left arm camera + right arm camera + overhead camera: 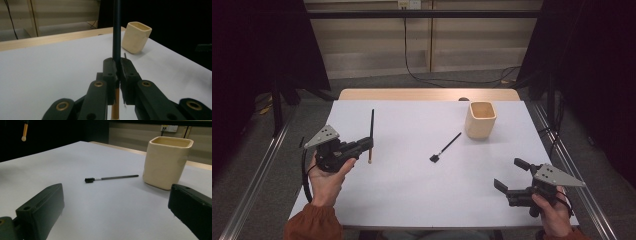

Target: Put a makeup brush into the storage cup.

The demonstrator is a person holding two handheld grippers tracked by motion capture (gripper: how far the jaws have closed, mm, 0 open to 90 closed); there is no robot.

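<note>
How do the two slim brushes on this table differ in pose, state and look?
The held brush stands nearly upright, clamped in the left gripper; the loose brush lies flat on the white table near the cream cup, touched by nothing. The held brush has a dark stem and a tan, rounded lower end; the loose brush is black with a small square head. Both are thin and stick-like.

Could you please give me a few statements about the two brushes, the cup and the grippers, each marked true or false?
1. The left gripper is shut on the long brush. True.
2. The small black brush stands inside the cream cup. False: it lies flat on the white table, beside the cup.
3. The right gripper has its jaws open and holds nothing. True.
4. The cup lies tipped on its side. False: it stands upright.
5. The held brush lies level. False: it stands nearly upright.
</note>
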